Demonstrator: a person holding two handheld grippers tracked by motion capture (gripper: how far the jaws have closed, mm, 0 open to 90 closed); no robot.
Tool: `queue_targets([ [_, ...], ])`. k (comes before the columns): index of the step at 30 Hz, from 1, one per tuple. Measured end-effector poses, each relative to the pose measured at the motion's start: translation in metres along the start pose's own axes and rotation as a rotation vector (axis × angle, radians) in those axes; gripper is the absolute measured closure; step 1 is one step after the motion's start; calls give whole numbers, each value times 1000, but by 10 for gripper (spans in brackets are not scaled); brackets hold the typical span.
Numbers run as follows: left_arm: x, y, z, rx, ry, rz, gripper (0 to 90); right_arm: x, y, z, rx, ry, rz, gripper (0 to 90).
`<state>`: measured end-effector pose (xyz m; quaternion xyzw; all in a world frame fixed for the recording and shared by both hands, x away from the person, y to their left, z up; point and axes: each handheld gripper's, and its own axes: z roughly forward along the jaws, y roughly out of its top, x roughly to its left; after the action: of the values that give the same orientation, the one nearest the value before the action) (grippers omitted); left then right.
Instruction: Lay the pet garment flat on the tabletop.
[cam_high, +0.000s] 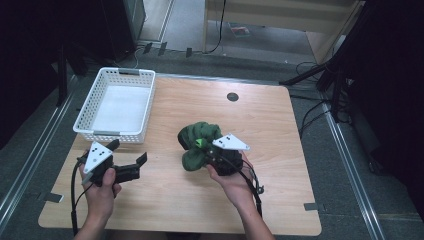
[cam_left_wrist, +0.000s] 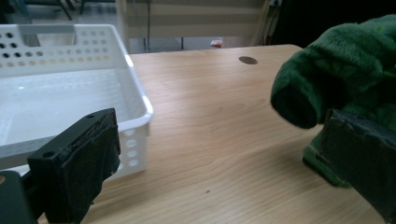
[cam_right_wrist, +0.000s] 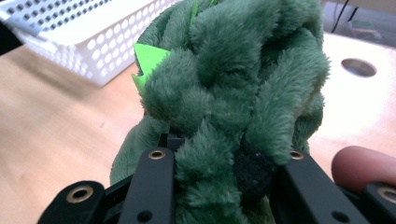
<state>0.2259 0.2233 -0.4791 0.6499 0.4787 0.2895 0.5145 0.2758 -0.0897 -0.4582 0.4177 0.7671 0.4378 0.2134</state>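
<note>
The right gripper (cam_high: 216, 156) is clamping its jaws on a green plush toy (cam_high: 198, 144), which is sitting near the middle of the wooden table (cam_high: 280, 150), well away from every edge. The left gripper (cam_high: 129, 157) is hanging with jaws wide open and nothing between them, just in front of a white basket (cam_high: 116, 134) occupying the far left corner. Bare tabletop is lying between toy and basket.
</note>
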Motion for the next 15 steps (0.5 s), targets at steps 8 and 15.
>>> queue_targets([
  [8,-25,-25,17,73,-59,68,0,12,-33,5,17,57,-8,501],
  [15,-44,-38,21,125,-149,86,0,3,-38,-19,-28,58,11,205],
])
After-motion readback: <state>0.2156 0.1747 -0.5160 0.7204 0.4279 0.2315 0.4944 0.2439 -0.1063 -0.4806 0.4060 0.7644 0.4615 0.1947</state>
